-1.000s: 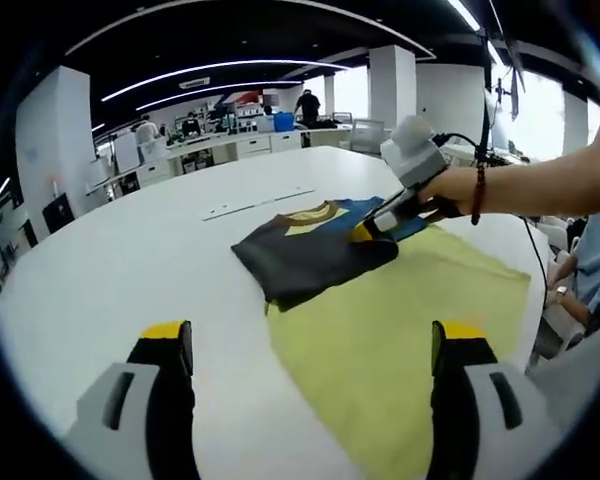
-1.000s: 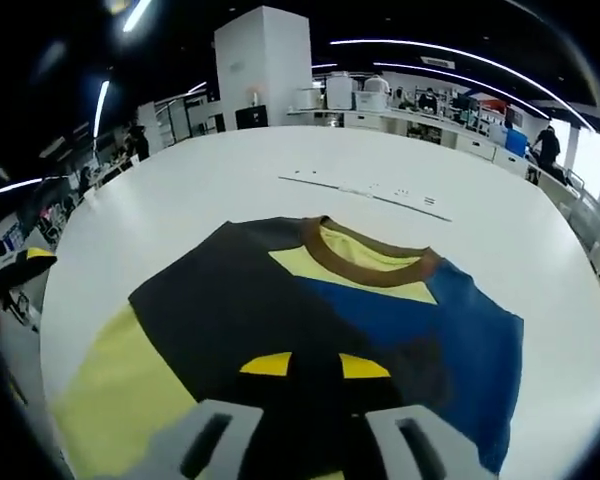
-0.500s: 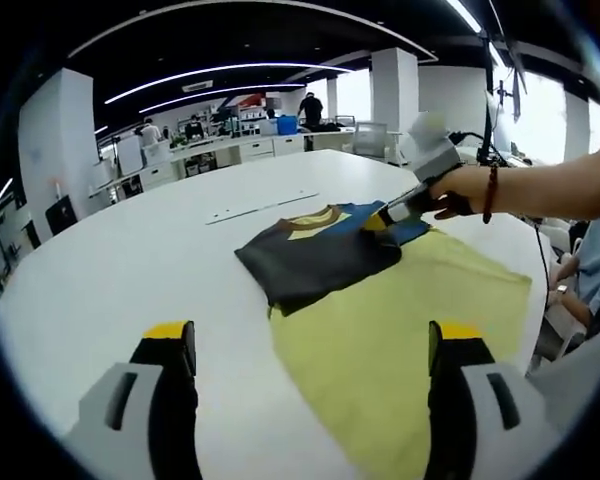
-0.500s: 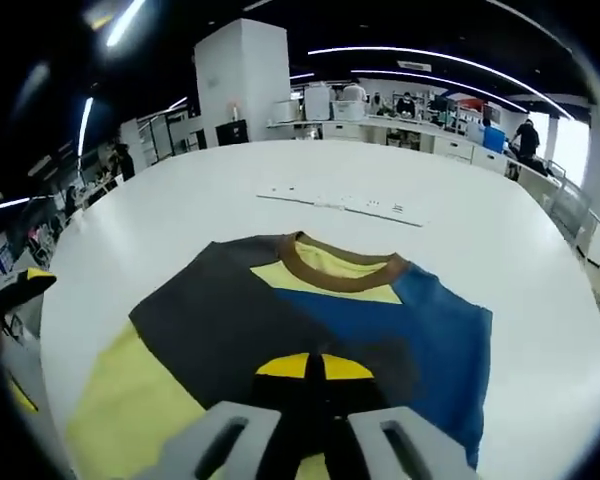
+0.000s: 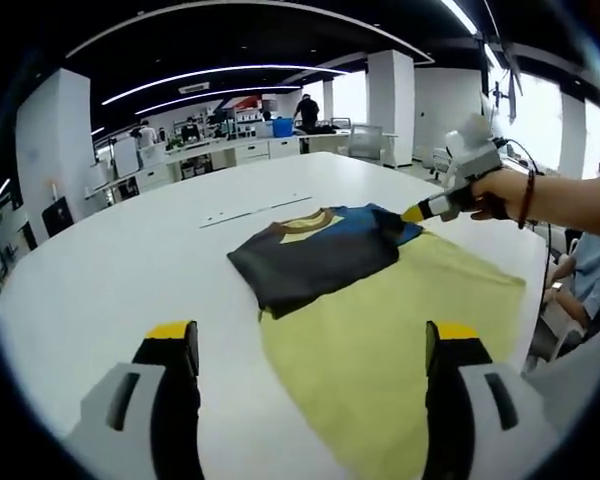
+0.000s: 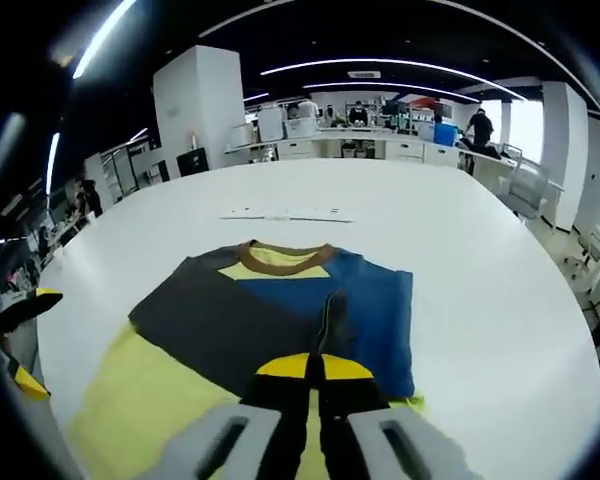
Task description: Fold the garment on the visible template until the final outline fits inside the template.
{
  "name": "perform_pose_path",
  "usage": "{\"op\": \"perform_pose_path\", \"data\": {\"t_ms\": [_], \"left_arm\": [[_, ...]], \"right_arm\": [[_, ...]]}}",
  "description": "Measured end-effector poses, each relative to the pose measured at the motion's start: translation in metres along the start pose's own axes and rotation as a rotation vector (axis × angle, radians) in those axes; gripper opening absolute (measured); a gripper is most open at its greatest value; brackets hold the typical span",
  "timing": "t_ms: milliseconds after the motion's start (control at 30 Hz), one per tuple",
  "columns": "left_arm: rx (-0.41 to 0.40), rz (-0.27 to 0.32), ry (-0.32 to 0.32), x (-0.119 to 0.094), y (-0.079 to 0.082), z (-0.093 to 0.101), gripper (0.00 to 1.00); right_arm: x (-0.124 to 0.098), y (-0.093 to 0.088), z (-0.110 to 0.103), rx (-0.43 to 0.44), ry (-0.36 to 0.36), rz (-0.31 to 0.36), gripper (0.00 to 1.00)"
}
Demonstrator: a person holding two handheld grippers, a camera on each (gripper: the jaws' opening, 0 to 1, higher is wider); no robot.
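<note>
Both grippers are off the folded garment [image 5: 315, 252]: left gripper [image 5: 310, 345] gaping empty, right gripper [image 6: 317, 367] closed, empty.

Pretty bright all round, mostly from long strip lights [image 5: 230, 70] on a dark ceiling, plus daylight blowing out the windows [image 5: 540, 110] in the left gripper view. The white table [image 6: 500, 290] has a soft sheen and barely any shadows. Heavy fisheye bending toward the edges, where things smear. Middle stays sharp enough, far background is soft.
</note>
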State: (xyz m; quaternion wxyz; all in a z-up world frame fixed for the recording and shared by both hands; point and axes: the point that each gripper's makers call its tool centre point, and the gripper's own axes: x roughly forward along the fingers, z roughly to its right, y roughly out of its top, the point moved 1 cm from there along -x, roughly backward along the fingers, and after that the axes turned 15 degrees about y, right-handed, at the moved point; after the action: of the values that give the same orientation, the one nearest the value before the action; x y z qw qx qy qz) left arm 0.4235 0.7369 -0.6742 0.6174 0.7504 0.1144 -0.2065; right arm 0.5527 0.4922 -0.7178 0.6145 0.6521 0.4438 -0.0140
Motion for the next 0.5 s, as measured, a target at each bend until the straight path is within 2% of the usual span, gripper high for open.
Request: {"op": "perform_pose_path", "data": {"t_ms": [100,300,500], "left_arm": [[-0.007,-0.002,-0.004,-0.001,0.000,0.000,0.91],[-0.002,-0.011,-0.001,-0.003,-0.003,-0.001,0.92],[0.002,-0.017,0.006,-0.007,-0.005,-0.003,0.93]], "right_arm": [[-0.009,-0.010,0.004,0.022,-0.022,0.006,0.00],[-0.019,-0.034,0.013,0.070,-0.056,-0.023,0.00],[-0.025,-0.050,0.019,0.086,-0.069,-0.053,0.00]]}}
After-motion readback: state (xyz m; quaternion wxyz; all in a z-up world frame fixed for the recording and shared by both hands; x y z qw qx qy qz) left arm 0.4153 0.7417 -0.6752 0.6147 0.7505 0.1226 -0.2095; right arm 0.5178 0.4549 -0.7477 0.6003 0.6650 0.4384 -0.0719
